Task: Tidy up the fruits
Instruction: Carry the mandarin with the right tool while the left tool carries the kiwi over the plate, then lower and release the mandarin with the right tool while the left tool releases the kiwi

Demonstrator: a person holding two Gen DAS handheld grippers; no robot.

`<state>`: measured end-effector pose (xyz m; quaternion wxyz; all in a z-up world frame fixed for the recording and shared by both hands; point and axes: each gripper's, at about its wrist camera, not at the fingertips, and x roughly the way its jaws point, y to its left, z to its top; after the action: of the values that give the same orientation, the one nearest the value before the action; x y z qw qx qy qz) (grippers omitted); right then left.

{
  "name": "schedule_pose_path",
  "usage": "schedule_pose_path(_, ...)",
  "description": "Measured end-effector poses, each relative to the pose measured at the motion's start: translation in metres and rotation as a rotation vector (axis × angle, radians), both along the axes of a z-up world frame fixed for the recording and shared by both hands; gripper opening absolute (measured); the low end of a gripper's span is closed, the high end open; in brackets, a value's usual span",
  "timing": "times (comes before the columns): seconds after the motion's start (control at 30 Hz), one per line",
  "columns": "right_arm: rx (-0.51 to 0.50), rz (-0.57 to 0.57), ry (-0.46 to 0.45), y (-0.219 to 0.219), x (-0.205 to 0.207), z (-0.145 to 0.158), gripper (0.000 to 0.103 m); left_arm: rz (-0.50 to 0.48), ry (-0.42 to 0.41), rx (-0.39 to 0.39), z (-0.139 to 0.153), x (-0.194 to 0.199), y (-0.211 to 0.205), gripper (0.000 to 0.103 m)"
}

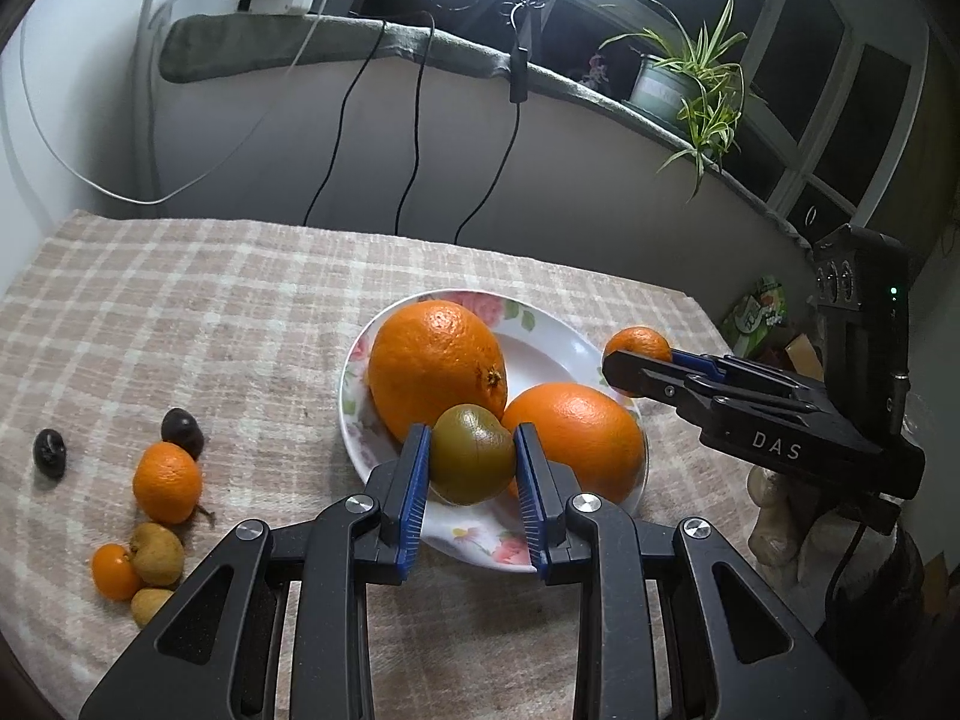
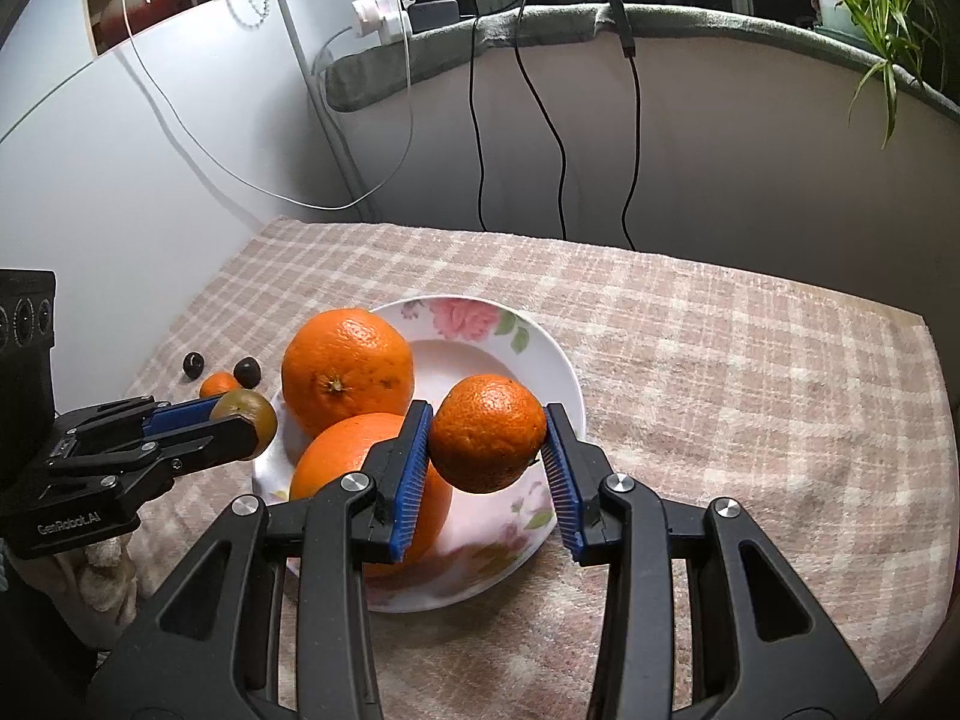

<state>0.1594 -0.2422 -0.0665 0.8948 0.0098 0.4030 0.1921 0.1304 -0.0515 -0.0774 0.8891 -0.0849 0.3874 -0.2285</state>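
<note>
A white floral plate [image 1: 540,342] [image 2: 540,354] on the checked cloth holds two large oranges [image 1: 435,363] [image 1: 576,438] [image 2: 348,369] [image 2: 336,462]. My left gripper [image 1: 473,456] is shut on a green-brown kiwi [image 1: 473,453] above the plate's near rim; it also shows at the left of the right wrist view [image 2: 249,417]. My right gripper [image 2: 487,435] is shut on a small tangerine [image 2: 487,432] over the plate's right side; in the left wrist view it [image 1: 636,360] holds the tangerine [image 1: 639,342] at the plate's right edge.
Loose fruit lies on the cloth left of the plate: a tangerine [image 1: 167,483], two dark fruits [image 1: 183,429] [image 1: 49,450], a tiny orange fruit [image 1: 114,570] and two tan longans [image 1: 157,552]. Cables hang down the back wall [image 1: 414,138]. A potted plant [image 1: 690,78] stands on the sill.
</note>
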Motion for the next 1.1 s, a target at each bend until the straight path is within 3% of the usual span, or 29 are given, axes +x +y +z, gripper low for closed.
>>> schedule_pose_path(0.63, 0.008, -0.012, 0.015, -0.0029, 0.0036, -0.0004, 0.039, -0.003, -0.004, 0.004, 0.0007, -0.0003, -0.0028, 0.027)
schedule_pose_path(0.7, 0.005, -0.011, 0.013, -0.0026, 0.0034, -0.0002, 0.042, -0.005, -0.006, 0.006, 0.0008, -0.0006, -0.0034, 0.027)
schedule_pose_path(0.77, 0.008, -0.014, 0.008, -0.0028, 0.0032, 0.0009, 0.054, -0.005, -0.004, 0.007, 0.0004, -0.0003, -0.0042, 0.027)
schedule_pose_path(0.87, 0.013, -0.018, -0.004, -0.0032, 0.0027, 0.004, 0.057, -0.004, 0.0, 0.006, 0.0004, 0.0009, -0.0037, 0.028)
schedule_pose_path(1.1, 0.011, -0.024, -0.017, -0.0033, 0.0006, 0.0077, 0.071, -0.002, -0.027, 0.002, 0.007, -0.0025, -0.0045, 0.058)
